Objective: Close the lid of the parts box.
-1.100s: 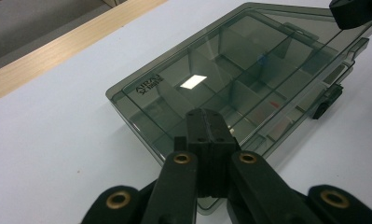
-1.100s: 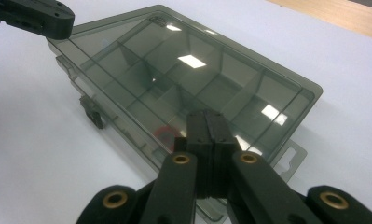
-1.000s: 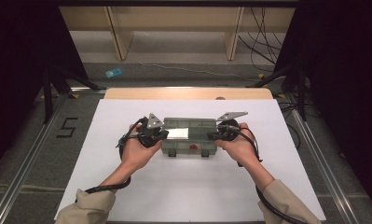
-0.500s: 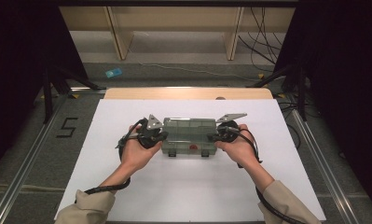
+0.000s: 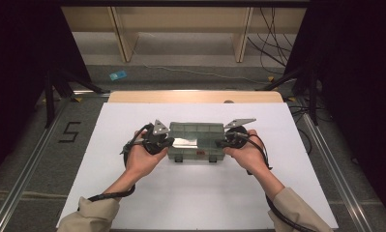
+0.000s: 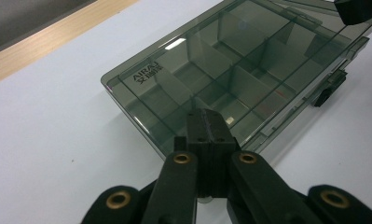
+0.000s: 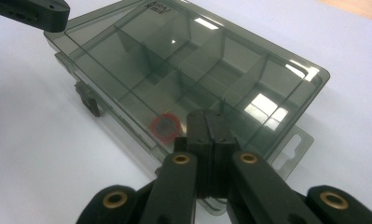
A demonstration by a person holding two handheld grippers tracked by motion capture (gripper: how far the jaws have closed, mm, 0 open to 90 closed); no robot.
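Observation:
A smoky transparent compartment box [image 5: 195, 137] lies shut on the white table [image 5: 195, 193], with empty dividers under its lid [image 6: 230, 60] [image 7: 174, 60]. My left gripper [image 5: 167, 142] [image 6: 207, 121] is shut, and its tips rest on the lid at the box's left end. At the opposite end my right gripper [image 5: 222, 142] [image 7: 207, 121] is shut too, tips on the lid beside a red round sticker [image 7: 164, 126]. Nothing shows between either pair of jaws. Black latches [image 6: 328, 91] [image 7: 88, 100] sit on the front wall.
A wooden strip [image 5: 195, 96] borders the table's far edge. Beyond it are a shelf's legs [image 5: 125, 38], a blue item [image 5: 117, 75] on the floor and cables [image 5: 277, 29] at the back right. A "5" [image 5: 69, 131] marks the floor at left.
The bright glare on the lid has shrunk. Both hands, grippers and the box stay where they were.

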